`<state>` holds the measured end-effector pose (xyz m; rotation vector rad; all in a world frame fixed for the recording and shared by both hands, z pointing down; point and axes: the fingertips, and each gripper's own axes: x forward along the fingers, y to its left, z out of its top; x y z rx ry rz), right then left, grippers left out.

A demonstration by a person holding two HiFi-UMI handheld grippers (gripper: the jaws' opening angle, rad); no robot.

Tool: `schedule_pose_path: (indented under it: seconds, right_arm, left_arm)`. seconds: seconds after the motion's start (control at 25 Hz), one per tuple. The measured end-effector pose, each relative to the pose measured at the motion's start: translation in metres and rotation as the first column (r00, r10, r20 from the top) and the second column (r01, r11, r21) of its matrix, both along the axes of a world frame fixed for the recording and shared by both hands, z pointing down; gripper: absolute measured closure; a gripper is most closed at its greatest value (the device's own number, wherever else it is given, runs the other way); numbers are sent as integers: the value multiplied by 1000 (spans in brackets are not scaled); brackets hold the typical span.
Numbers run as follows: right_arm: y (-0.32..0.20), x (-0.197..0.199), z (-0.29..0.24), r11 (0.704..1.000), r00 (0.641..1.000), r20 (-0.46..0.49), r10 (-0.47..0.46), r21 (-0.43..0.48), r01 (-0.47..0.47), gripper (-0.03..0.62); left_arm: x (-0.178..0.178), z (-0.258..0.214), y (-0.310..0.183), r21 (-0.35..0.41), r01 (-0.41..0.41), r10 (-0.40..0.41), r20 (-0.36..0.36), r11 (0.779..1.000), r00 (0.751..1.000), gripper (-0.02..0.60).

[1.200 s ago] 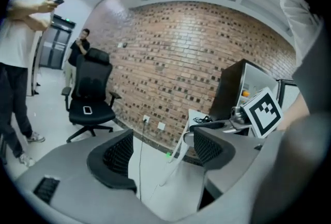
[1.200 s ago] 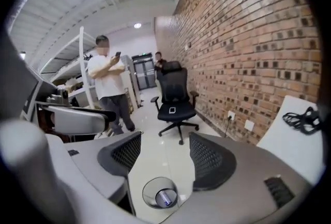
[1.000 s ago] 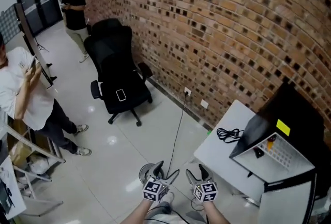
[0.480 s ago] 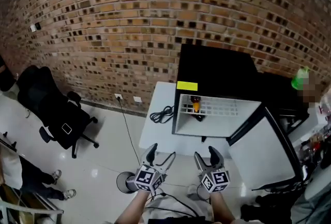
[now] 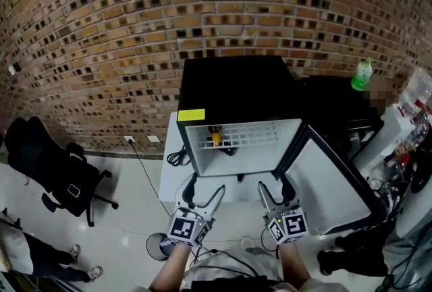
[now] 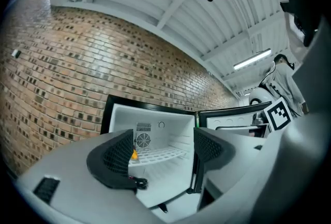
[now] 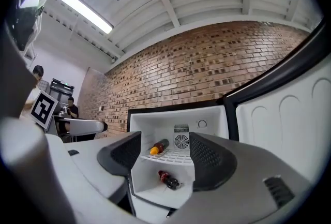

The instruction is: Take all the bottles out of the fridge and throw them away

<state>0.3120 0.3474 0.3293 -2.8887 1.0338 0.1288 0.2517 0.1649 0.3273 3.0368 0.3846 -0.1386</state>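
Two bottles are in the fridge (image 5: 233, 85). The upper bottle (image 7: 159, 147) lies on its side on the wire shelf (image 7: 178, 157), left of the rear fan. The lower bottle (image 7: 168, 180) lies on its side on the fridge floor below.

The door (image 5: 331, 179) stands wide open to the right. A yellow label (image 5: 191, 114) is on the fridge's top front edge, at the left.

Left gripper (image 5: 204, 188): jaws apart, nothing between them, held in front of the fridge opening and clear of it. Right gripper (image 5: 275, 186): jaws apart, nothing between them, also short of the opening, beside the left gripper.

A white bench (image 5: 167, 183) shows at the fridge's left, with a coiled black cable (image 5: 177, 157) on it. A green bottle (image 5: 362, 74) stands upright on a dark surface right of the fridge. A brick wall (image 5: 121, 27) runs behind. A black chair (image 5: 47, 162) stands well to the left.
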Motion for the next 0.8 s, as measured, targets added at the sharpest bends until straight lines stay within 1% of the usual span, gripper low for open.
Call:
schedule_pose_path:
  seconds: [0.12, 0.2, 0.28, 0.36, 0.44, 0.52, 0.6, 0.68, 0.8]
  right_arm:
    - [3, 5, 3, 1000, 1000, 3, -12, -3, 12, 272]
    - [2, 9, 7, 1000, 1000, 10, -25, -6, 25, 272]
    - [-1, 15, 11, 999, 999, 22, -42, -5, 42, 272]
    - [-7, 24, 17, 998, 997, 43, -61, -9, 61, 272]
    - [-20, 35, 25, 997, 993, 88, -74, -26, 77, 272]
    - [-42, 48, 32, 993, 984, 147, -102, -37, 108, 275]
    - [-68, 64, 41, 987, 973, 187, -138, -53, 151, 275]
    - [-98, 83, 50, 976, 964, 206, -168, -102, 191, 275]
    - [-147, 108, 58, 951, 957, 214, -195, -197, 237, 275]
  left_arm:
    - [5, 10, 6, 34, 5, -6, 37, 999, 999, 230]
    - [6, 8, 8, 34, 15, -17, 52, 999, 999, 230]
    - [8, 11, 1, 9, 44, -44, 39, 999, 998, 232]
    - [9, 17, -8, 11, 77, -77, 32, 997, 997, 232]
    - [10, 11, -13, 10, 103, -103, 19, 995, 994, 232]
    - [10, 0, -15, -10, 121, -121, 13, 993, 993, 232]
    - [8, 7, -25, -1, 150, -150, 16, 989, 989, 232]
    - [3, 18, -37, 17, 185, -186, 20, 983, 982, 232]
    - [-5, 15, -53, 8, 233, -233, 22, 972, 972, 232]
